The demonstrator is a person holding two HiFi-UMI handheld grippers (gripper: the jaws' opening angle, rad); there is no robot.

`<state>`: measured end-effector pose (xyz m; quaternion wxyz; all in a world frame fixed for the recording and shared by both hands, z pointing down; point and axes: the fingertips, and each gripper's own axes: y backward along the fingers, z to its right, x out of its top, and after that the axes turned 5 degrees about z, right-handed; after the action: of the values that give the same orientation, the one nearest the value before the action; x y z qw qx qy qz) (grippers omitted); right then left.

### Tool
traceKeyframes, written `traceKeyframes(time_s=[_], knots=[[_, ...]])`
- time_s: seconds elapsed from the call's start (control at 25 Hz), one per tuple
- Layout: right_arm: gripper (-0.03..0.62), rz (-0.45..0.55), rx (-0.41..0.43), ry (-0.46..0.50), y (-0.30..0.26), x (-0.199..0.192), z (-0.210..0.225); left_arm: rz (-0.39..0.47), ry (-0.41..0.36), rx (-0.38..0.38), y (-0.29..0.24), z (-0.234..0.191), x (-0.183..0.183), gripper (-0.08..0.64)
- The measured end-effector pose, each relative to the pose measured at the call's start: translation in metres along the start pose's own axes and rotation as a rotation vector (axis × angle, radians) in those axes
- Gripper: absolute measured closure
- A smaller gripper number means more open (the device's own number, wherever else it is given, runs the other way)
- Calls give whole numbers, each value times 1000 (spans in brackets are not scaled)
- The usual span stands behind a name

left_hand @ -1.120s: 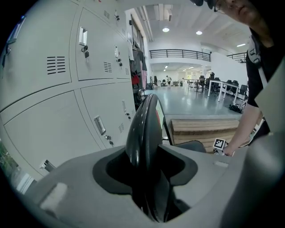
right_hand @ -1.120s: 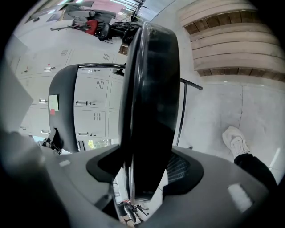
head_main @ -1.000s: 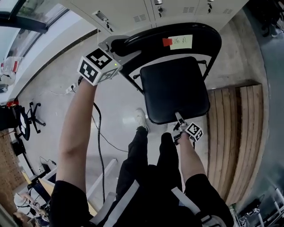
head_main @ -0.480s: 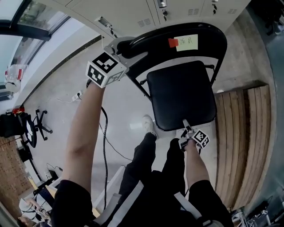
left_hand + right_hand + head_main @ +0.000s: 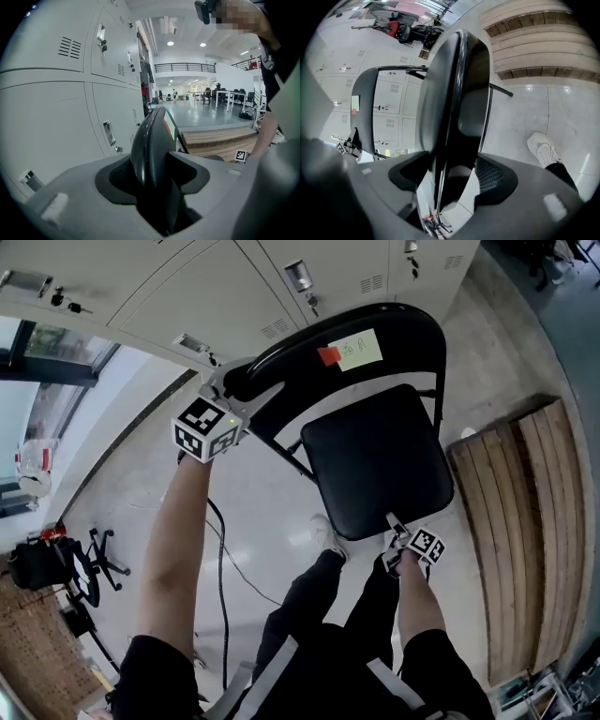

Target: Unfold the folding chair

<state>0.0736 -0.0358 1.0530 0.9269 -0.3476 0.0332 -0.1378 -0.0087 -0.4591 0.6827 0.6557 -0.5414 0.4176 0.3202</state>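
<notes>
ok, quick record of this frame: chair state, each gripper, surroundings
chair: black folding chair, seat down, looks unfolded
left gripper: left gripper at top corner of backrest; backrest edge between jaws, which have just been opening
right gripper: right gripper at seat's front edge; seat edge between jaws, which have just been opening, gap visible beside it
label: yellow sticky note on backrest
surroundings: grey lockers behind chair, wooden platform beside it
</notes>
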Motion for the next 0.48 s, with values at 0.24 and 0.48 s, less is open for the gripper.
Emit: traceKeyframes(time_s=[0.24, 0.48], knots=[[272, 5, -33, -41, -6, -18, 13, -28, 13, -27, -7, -11, -13, 337], [270, 15, -118, -28, -7, -8, 26, -53, 46, -27, -23, -20, -23, 331]])
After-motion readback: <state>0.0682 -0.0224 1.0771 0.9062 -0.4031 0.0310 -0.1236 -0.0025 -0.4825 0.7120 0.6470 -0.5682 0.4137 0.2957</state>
